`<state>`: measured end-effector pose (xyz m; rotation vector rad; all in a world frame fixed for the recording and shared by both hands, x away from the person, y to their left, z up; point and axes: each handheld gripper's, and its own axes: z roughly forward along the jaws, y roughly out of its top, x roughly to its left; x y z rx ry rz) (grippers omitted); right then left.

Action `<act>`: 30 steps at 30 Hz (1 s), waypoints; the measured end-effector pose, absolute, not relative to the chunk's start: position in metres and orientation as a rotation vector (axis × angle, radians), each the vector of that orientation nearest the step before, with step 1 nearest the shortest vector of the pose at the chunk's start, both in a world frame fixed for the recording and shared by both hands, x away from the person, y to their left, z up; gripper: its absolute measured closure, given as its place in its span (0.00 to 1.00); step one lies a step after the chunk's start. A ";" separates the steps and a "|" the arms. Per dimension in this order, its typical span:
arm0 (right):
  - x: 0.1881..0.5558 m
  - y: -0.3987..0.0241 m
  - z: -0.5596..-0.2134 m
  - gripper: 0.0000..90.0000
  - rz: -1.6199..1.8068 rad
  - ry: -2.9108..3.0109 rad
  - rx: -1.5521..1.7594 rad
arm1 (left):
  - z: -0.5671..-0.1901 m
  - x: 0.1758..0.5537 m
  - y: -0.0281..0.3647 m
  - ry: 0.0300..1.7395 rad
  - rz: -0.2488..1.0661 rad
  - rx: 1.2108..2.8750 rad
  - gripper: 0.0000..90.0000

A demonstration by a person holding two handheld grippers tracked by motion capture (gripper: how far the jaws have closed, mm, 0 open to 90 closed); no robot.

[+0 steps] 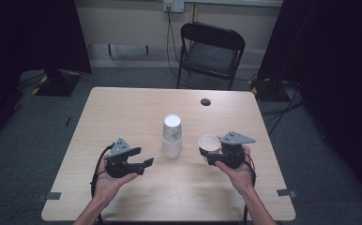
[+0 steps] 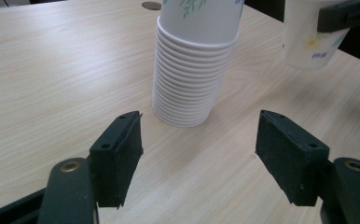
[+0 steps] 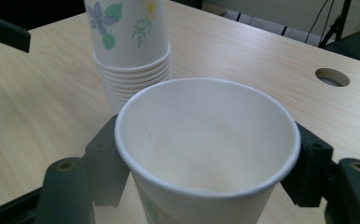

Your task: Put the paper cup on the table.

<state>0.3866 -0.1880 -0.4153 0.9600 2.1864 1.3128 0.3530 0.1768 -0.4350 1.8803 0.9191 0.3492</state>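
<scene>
In the high view, your left gripper (image 1: 143,157) sits at lower left of centre with its jaws spread and nothing between them. Your right gripper (image 1: 206,155) at lower right of centre grasps a single paper cup (image 1: 209,143), mouth up. The stack of cups (image 1: 172,136) stands upside down mid-frame on the table (image 1: 123,112), between the two grippers.

In the left gripper view, the stack (image 2: 194,70) stands at upper centre, beyond the parted jaws; the held cup (image 2: 308,39) shows at upper right.

In the right gripper view, the cup (image 3: 206,149) sits at centre, clamped from both sides; the stack (image 3: 129,51) rises at upper left, a round hole (image 3: 332,77) in the tabletop at right.
</scene>
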 end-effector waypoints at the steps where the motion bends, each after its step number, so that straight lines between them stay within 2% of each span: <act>1: 0.388 -0.190 -0.415 0.32 1.312 2.182 0.969 | -0.436 0.353 0.177 0.923 0.350 1.880 0.34; 17: 0.429 -0.221 -0.425 0.32 1.264 2.073 1.137 | -0.443 0.365 0.177 0.955 0.345 1.888 0.31; 30: 0.461 -0.225 -0.431 0.32 1.214 2.032 1.205 | -0.443 0.358 0.182 0.958 0.366 1.895 0.31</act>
